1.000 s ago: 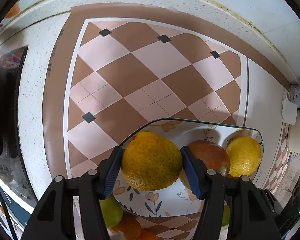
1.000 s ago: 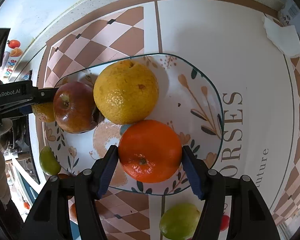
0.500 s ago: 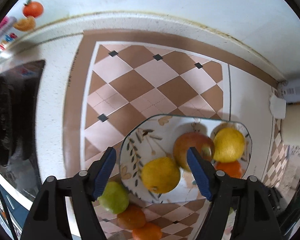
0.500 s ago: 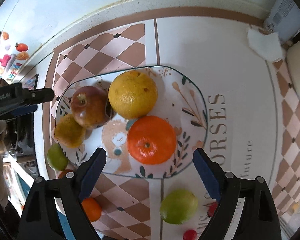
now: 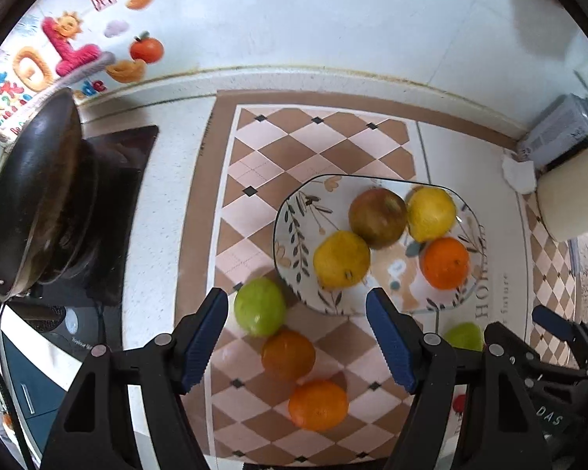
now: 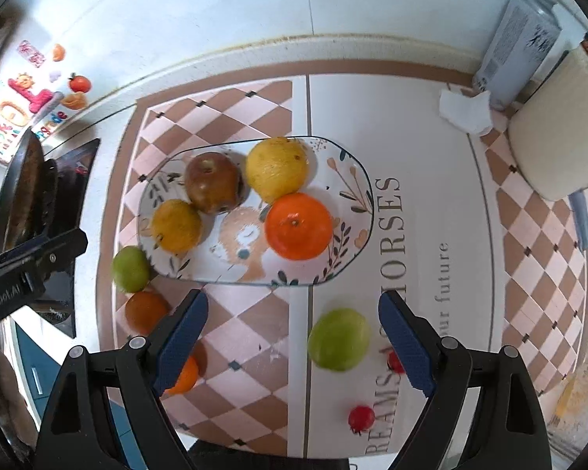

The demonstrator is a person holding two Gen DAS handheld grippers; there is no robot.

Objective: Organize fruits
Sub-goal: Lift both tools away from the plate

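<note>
Both grippers hang above the counter, pointing almost straight down, and neither holds anything. The left gripper has its jaws apart with only the mat showing between them; the right gripper stands wider still, also empty. Each pair of jaws has just been opening, which fits fruit freshly let go onto the plate.

The plate sits on the checked mat and carries four fruits: a dull yellow one at the left end, a reddish-brown apple touching it, a lemon-yellow fruit beside the apple, and a bright orange just in front of that. They are bunched along the back and left, which leaves the near right part of the plate bare, I'd guess for what is still to come.

Off the plate, a green fruit rests against the plate's left edge, with a dark orange and a brighter orange trailing toward the counter edge. Another green fruit lies in front of the plate, under the right gripper, with two small red fruits near it.

So the job looks about half done. Each gripper is above loose fruit on its own side, sensibly placed for the next pick.
</note>
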